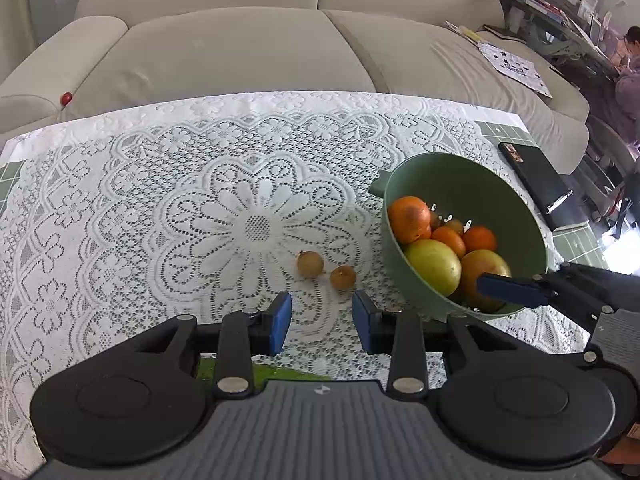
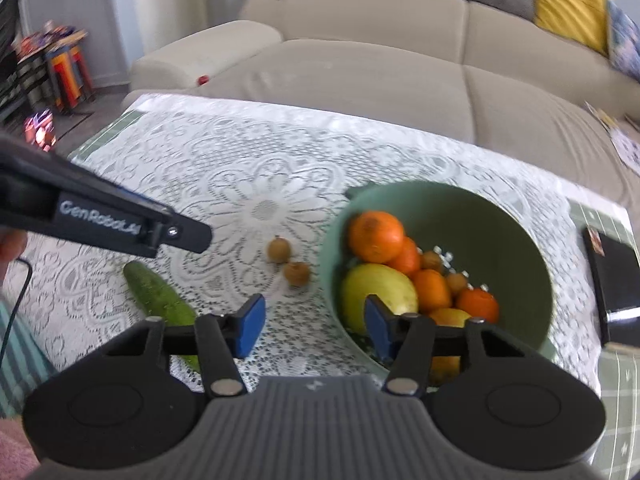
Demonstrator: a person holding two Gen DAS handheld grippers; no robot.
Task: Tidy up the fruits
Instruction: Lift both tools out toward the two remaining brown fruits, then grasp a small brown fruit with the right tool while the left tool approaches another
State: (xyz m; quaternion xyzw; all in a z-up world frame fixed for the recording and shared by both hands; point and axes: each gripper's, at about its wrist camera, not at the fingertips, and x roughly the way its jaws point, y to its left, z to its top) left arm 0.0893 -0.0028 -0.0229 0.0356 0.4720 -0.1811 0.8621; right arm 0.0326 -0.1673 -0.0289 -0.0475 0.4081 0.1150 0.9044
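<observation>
Fruit is mostly gathered already: the green bowl (image 1: 472,184) on the bench (image 1: 120,208) holds several oranges (image 1: 409,218), a yellow-green fruit (image 1: 434,266) and a few small brown ones at the back. Two small brown fruits (image 1: 310,264) lie out on the lace cloth, just beside the bowl and close to each other, and I judge these are what is left to put in. A cucumber (image 2: 160,298) lies on the cloth at my left side, well apart from the bowl; whether it counts among the fruits I cannot say. My left gripper (image 1: 322,316) hangs just short of the two loose fruits, its jaws apart with nothing between them. My right gripper (image 2: 316,322) sits over the near rim of the bowl, jaws likewise apart and empty. So the job looks near its end, with a pick-up or two remaining.
</observation>
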